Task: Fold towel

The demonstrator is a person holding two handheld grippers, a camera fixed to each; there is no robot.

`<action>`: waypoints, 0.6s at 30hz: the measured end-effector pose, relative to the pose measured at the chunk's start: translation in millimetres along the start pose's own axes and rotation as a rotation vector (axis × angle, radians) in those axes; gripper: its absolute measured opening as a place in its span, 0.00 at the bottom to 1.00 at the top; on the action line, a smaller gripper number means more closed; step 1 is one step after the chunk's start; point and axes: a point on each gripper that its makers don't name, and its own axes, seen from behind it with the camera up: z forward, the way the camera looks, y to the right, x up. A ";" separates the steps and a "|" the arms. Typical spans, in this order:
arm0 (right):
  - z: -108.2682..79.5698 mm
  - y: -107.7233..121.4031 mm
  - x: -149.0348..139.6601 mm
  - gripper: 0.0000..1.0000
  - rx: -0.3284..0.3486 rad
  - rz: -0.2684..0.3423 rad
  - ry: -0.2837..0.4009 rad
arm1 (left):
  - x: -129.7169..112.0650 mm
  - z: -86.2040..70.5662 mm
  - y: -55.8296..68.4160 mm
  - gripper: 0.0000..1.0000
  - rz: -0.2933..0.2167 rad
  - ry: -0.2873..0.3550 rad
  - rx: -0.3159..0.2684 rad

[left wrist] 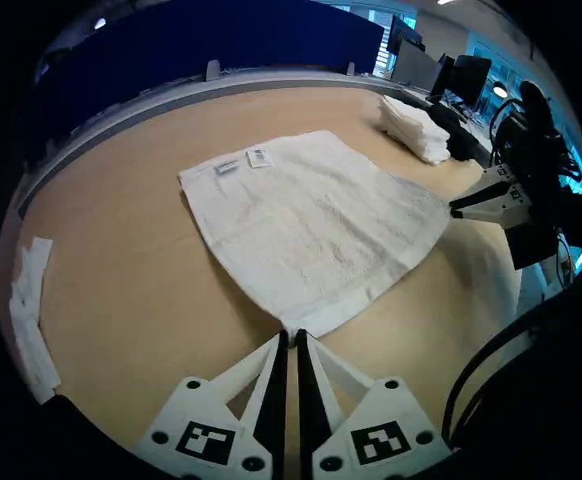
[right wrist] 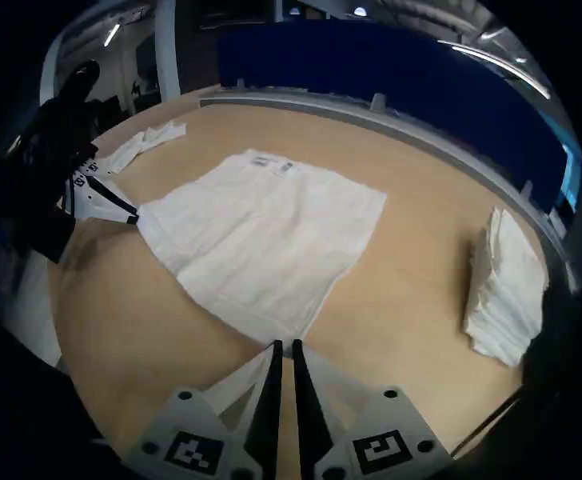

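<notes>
You are pinching the towel (left wrist: 315,224) by its near corners, bottom centre of each frame, left gripper (left wrist: 292,334) and right gripper (right wrist: 283,344) both narrow, so be lifting them level.

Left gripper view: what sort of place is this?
Probably an open-plan office or lab: a long wooden desk backed by a blue partition, with computer monitors at the far end.

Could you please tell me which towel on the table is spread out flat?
The large towel in the middle, with two labels near its far edge; the side stack is folded, the edge cloth a narrow strip.
</notes>
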 end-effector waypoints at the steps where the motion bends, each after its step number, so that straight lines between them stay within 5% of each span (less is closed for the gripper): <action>1: -3.5 -1.0 2.0 0.09 0.002 0.001 0.004 | 0.6 -3.0 1.2 0.08 -0.004 0.000 -0.002; 18: -50.0 -24.5 -0.4 0.09 0.022 0.001 -0.010 | -4.9 -40.4 30.6 0.08 -0.024 -0.014 -0.037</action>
